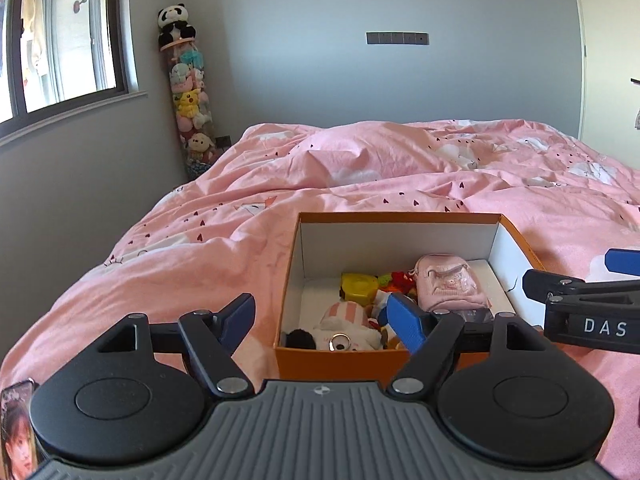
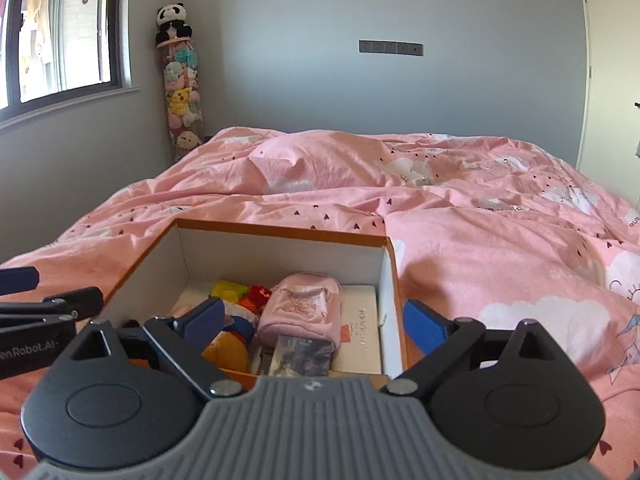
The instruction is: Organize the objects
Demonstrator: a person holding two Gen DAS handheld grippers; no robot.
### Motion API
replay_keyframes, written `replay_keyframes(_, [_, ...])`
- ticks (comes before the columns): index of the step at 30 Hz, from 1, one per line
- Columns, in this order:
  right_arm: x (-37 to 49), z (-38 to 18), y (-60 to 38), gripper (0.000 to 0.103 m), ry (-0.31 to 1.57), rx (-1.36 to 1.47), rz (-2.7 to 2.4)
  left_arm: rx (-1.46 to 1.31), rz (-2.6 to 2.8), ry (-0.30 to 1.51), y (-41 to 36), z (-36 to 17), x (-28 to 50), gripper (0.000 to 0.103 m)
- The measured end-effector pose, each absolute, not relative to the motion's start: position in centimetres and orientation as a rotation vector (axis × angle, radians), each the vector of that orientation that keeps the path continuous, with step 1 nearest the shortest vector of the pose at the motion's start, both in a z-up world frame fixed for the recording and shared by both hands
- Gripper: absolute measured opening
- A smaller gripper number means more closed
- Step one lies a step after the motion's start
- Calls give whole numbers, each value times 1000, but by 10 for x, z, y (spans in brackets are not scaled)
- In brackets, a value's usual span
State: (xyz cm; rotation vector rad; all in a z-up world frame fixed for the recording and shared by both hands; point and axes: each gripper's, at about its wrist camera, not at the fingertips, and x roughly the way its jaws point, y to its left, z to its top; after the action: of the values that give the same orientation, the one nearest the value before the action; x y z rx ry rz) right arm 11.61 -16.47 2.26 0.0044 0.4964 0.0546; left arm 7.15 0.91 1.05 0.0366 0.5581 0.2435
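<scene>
Orange cardboard formed the outside of the open box (image 1: pixel 340 360), white inside, which sat on the pink duvet (image 1: pixel 200 248) near the foot of the bed, its long axis running away from the cameras toward the headboard wall. Inside lay a pink pouch (image 2: pixel 300 308), standing roughly lengthwise along that axis, with a yellow toy (image 1: pixel 358 286), a red knitted piece (image 2: pixel 258 294), a white-and-pink striped plush (image 1: pixel 346 320) and a dark card (image 2: pixel 302 354) beside or under it; the items below the pouch overlapped and were hard to separate.

Both tools hovered level at the box's near edge, pointing forward. The left gripper (image 1: pixel 324 318) had its jaws spread wide with nothing between them, one blue finger outside the box's left wall, the other over its contents. The right gripper (image 2: pixel 316 322) was likewise wide apart and empty-handed, straddling the right wall. Each tool showed only partly at the edge of the other's view.

A photo card (image 1: pixel 16 432) was cut off at the left view's lower corner. A panda plush (image 1: pixel 174 22) topped a clear tube of soft toys (image 1: pixel 192 112) in the corner by the window (image 1: pixel 60 40).
</scene>
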Motion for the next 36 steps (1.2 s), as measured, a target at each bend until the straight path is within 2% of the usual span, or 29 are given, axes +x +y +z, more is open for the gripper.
replay_keyframes(16, [121, -8, -170, 97, 585, 1, 14, -82, 238, 733, 17, -26, 78, 88])
replay_keyframes(36, [121, -12, -175, 100, 611, 30, 18, -79, 241, 747, 14, -26, 77, 88])
